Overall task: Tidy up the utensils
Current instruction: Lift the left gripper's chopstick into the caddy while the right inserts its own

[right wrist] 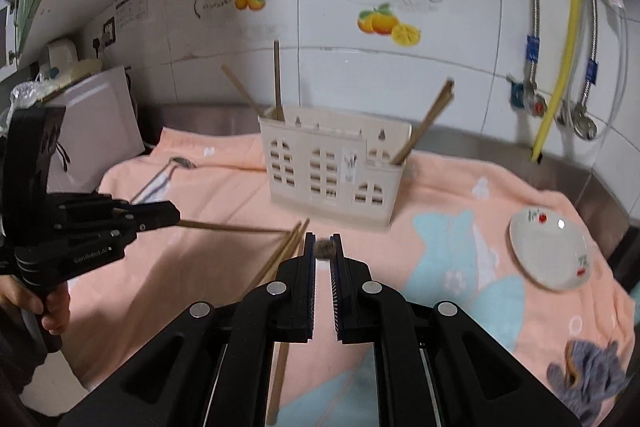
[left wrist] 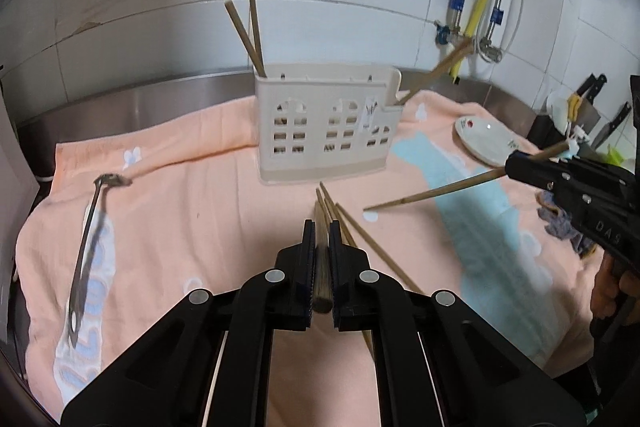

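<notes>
Left wrist view: the left tongs (left wrist: 321,227) are clamped on a chopstick (left wrist: 321,267) whose long axis runs straight ahead toward 12 o'clock, where the cream utensil holder (left wrist: 326,131) stands on the peach towel (left wrist: 192,227). The right tongs (left wrist: 510,163), at 3 o'clock, grip a second chopstick (left wrist: 432,191) slanting toward 8 o'clock.

Right wrist view: the right tongs (right wrist: 322,239) pinch their chopstick end-on, and the holder (right wrist: 332,179) sits just beyond at 12 o'clock. The left tongs (right wrist: 176,217) lie at 9 o'clock, their stick level. I judge the right pair slightly nearer the holder.
</notes>
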Motion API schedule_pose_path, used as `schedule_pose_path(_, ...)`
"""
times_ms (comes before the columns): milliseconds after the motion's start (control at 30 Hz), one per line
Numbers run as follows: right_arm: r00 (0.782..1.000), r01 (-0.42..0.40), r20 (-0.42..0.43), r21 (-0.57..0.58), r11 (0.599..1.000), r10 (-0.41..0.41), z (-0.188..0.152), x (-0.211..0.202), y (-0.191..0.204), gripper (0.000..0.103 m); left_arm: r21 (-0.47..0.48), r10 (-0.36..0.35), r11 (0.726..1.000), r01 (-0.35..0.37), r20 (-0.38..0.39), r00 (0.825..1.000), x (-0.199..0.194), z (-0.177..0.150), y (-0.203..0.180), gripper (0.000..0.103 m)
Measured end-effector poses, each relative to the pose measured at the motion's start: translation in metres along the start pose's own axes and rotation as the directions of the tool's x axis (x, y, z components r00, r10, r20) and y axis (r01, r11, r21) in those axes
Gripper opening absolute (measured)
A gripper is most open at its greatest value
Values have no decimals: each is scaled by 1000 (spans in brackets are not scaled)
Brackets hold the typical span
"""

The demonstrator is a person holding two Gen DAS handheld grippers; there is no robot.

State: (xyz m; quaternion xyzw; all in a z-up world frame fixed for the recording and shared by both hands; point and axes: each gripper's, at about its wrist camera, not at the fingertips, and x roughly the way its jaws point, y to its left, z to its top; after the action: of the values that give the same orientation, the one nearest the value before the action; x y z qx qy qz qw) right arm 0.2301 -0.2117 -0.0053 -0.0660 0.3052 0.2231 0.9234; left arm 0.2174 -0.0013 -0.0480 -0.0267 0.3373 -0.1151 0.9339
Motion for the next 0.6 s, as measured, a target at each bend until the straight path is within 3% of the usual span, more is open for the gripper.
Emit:
schedule_pose_path(333,998,-46,42,-13,999,46,82,-25,-24,7,38,-13,999,12,29,999,0,37,3,5)
schedule_pose_path(600,996,-33,85,-40,999,36,134,-40,-33,7,97,-7,995,2,52,999,-7,64,-2,5)
